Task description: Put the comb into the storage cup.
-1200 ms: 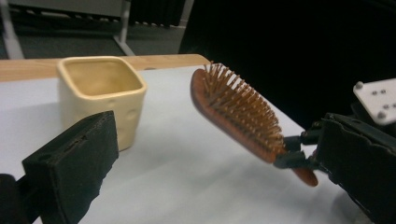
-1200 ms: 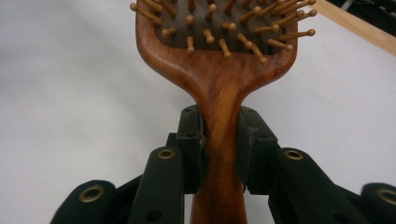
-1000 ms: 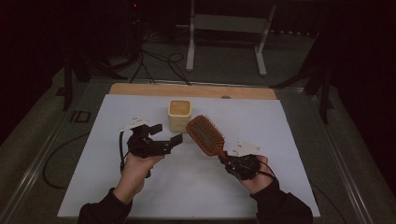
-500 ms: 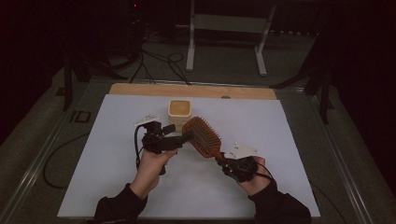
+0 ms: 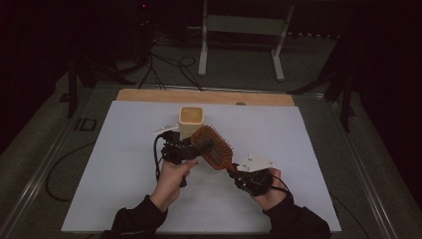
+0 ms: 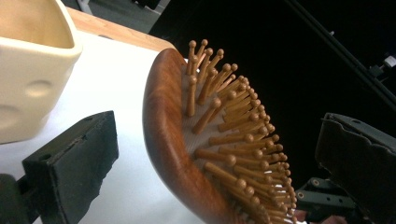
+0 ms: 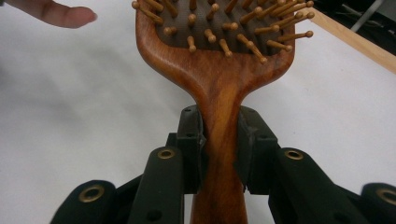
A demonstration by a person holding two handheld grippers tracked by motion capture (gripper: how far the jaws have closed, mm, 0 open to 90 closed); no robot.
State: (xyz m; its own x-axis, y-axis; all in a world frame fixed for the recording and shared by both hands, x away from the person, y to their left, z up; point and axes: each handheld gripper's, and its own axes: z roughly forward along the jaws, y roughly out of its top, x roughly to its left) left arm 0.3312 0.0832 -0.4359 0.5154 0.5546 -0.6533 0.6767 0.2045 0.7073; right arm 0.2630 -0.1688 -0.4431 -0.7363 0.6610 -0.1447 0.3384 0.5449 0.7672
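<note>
R gripper (image 7: pixel 219 154) is clamped on the handle of the brown wooden paddle hairbrush w/ ball-tipped pegs (image 5: pixel 213 147), holding it up off the white table sheet (image 5: pixel 124 179). L gripper (image 5: pixel 191 148) stands wide, brush head betw. its jaws, no pad touching. Square cream ceramic cup (image 5: pixel 191 121) sits just behind it. Risk: closing on the pegs rather than the solid rim, so the brush twists in R's grip, or bumps the cup.

Hairbrush (image 7: pixel 219 70) glossy reddish wood; cup (image 6: pixel 28 70) smooth matt cream.
</note>
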